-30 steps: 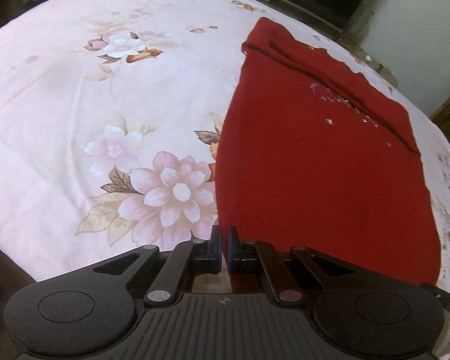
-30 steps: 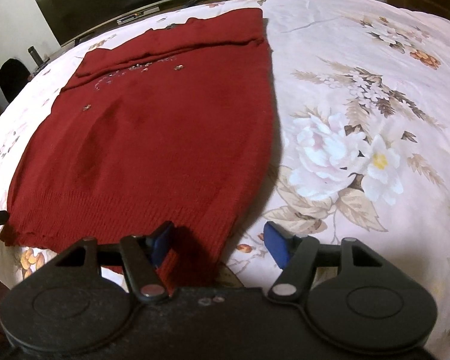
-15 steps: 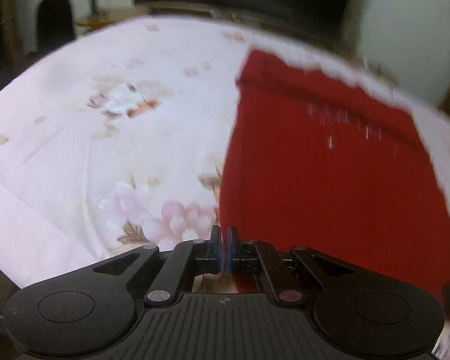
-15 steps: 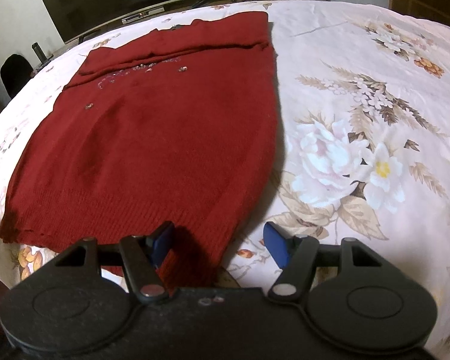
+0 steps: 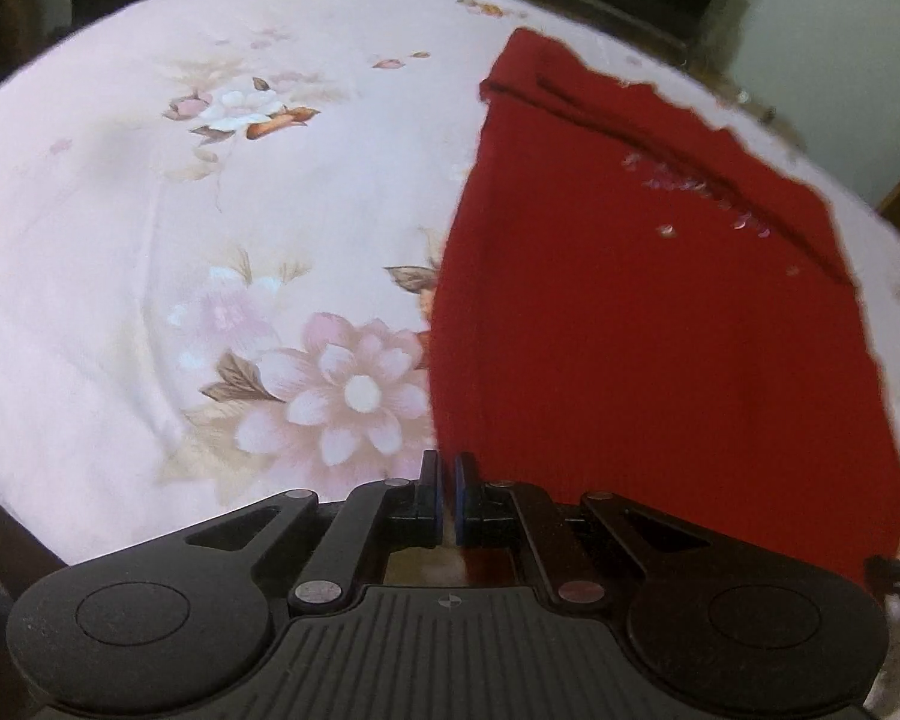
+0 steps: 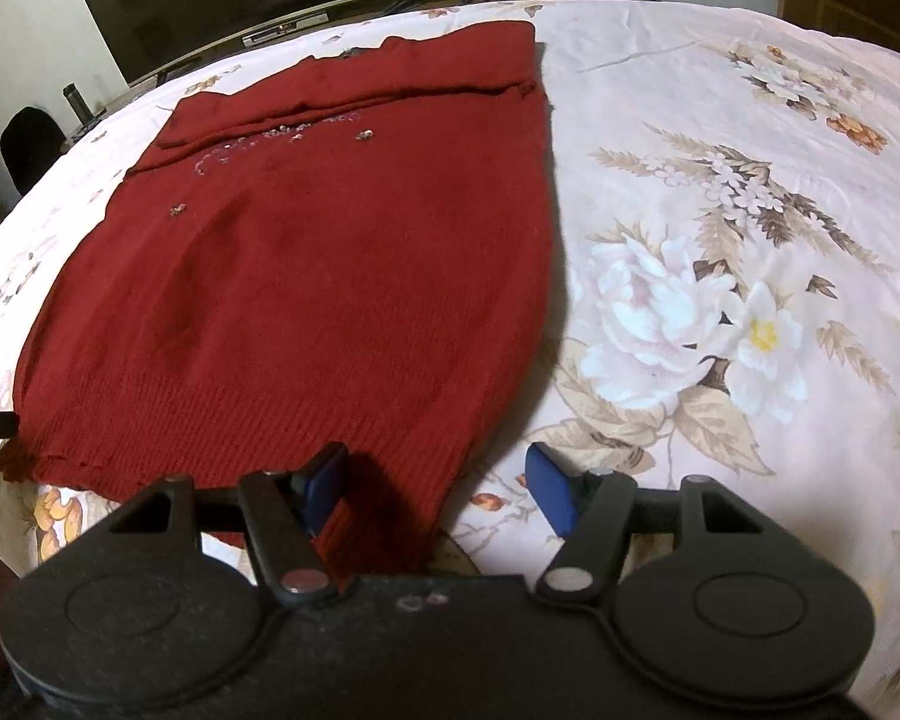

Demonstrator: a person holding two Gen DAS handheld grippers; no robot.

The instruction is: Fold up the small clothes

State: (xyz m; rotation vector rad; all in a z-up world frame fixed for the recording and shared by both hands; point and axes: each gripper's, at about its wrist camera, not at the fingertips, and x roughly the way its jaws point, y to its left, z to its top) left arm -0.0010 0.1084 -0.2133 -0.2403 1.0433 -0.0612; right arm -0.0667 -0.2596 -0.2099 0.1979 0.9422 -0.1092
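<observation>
The red knit sweater (image 6: 306, 276) lies flat on the floral bedsheet (image 6: 720, 192). Left gripper (image 5: 444, 480): jaws clenched on the hem corner at 6 o'clock. Right gripper (image 6: 435, 480): jaws released, straddling the opposite hem corner. Next, judged: close right, lift both toward 12 o'clock. Versus the earlier frames, the grippers' poses are essentially unchanged.

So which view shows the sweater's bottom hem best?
The right wrist view: the ribbed hem of the red sweater runs nearly whole across it. The left wrist view shows only its left corner, by the left gripper.
</observation>
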